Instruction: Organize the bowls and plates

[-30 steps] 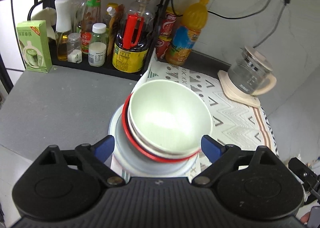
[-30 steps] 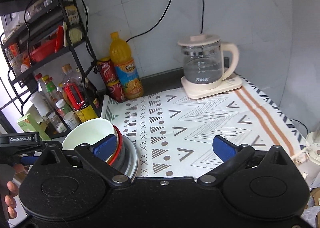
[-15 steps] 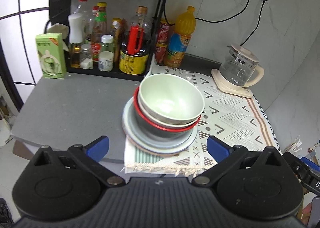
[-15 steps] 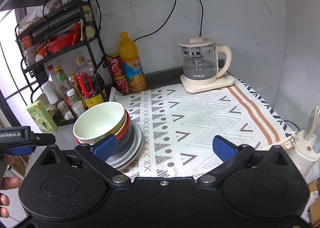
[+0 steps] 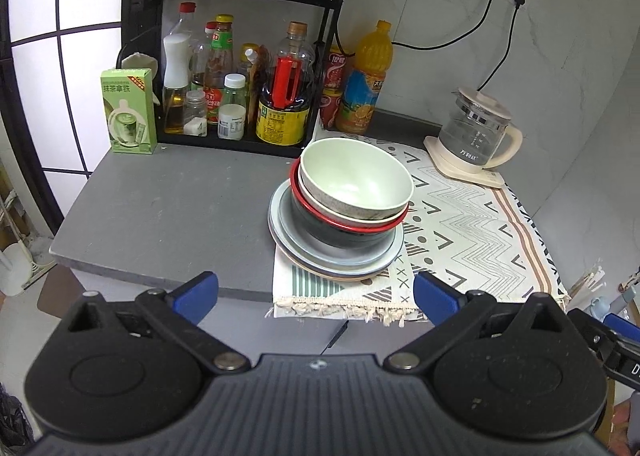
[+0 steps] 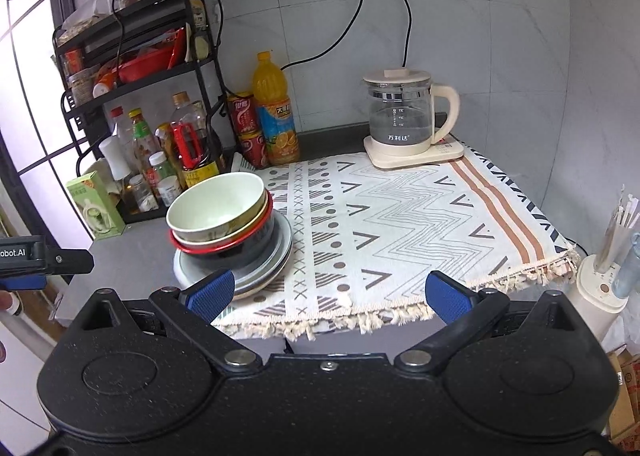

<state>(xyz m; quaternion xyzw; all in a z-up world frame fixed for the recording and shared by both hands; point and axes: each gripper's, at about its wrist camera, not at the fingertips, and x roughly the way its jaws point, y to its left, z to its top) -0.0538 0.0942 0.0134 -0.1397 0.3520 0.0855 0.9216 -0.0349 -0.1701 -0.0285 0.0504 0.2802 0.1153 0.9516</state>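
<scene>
- Where the grey counter (image 5: 168,208) runs toward the window: one green carton (image 5: 129,112), upright, just beside the black rack (image 5: 132,36).
- On the rack's lowest shelf: a crowd of bottles and jars, too overlapped for a sure count.
- Left gripper (image 5: 316,292): jaws spread wide, just been opening, nothing between the two blue pads; short of the counter edge, apart from the dishes.
- Near the counter's front, on the left edge of one patterned cloth (image 5: 460,224): a single stack.
- Three bowls nested and slightly tilted: pale green bowl (image 5: 356,180) on top, cream bowl (image 5: 320,204) under it, red-rimmed black bowl (image 5: 340,232) lowest.
- Beneath the bowls: plates (image 5: 304,256), three rims showing, any more hidden.
- Behind the stack: two red cans (image 5: 334,96), one atop the other, with one orange drink bottle (image 5: 364,92) just beside them.
- At the cloth's far right: one glass kettle (image 5: 476,136) on its base, with two plugs in the wall sockets above.
- Right gripper (image 6: 328,292): jaws spread wide, empty, short of the cloth's fringe, apart from the stack.
</scene>
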